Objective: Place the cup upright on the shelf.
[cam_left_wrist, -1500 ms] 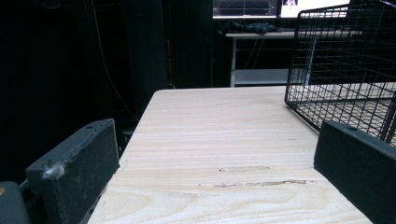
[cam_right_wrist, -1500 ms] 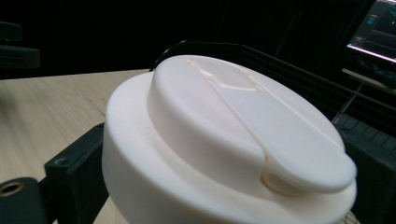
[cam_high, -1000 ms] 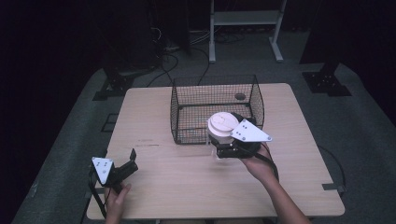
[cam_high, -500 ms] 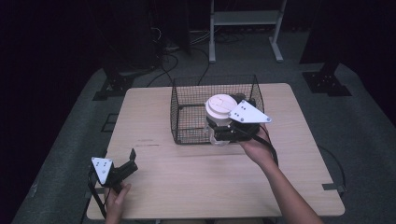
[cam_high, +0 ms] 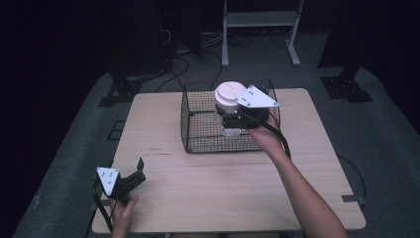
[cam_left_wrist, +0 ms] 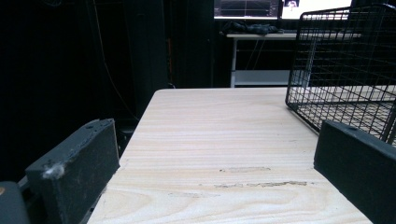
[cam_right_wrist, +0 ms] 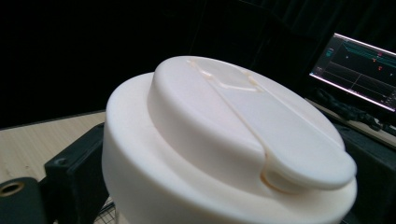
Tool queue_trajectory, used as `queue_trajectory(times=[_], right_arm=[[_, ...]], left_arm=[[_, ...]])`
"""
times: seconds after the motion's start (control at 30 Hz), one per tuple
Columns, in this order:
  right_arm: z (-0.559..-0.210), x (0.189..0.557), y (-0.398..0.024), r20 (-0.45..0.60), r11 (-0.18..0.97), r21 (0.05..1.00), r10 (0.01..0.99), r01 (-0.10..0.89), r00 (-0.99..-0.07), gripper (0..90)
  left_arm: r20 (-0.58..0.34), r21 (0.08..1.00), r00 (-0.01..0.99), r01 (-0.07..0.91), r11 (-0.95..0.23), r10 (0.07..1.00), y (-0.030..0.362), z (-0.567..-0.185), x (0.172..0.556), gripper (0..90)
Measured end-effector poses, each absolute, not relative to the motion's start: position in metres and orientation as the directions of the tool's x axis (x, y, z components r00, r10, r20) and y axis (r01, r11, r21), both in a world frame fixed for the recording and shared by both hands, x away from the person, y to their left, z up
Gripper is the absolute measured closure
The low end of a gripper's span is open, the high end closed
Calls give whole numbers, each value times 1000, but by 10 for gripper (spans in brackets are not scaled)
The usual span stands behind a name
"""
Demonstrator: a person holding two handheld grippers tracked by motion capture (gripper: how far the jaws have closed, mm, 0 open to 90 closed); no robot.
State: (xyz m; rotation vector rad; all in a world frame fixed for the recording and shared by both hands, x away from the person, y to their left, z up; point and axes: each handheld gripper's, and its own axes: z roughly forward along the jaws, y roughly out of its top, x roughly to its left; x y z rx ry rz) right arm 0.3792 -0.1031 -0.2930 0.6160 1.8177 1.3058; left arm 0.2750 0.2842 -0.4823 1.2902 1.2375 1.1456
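Above the wire basket, right tongs gripping white-lidded cup, left tongs open.

A dark lab recording bay is what I am working in.
I am sitting at a lone wooden table on grey carpet, black curtains hanging all round; ahead of my tools, cables are trailing past a white shelf frame, and a monitor is glowing with graph traces.
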Motion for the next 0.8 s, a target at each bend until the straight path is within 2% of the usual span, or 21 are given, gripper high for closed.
queue_trajectory(times=[0.8], right_arm=[[-311, 448, -100, -281, 342, 939, 814, 29, -508, 40]], left_arm=[[2, 997, 40, 82, -5, 999, 284, -482, 275, 0]])
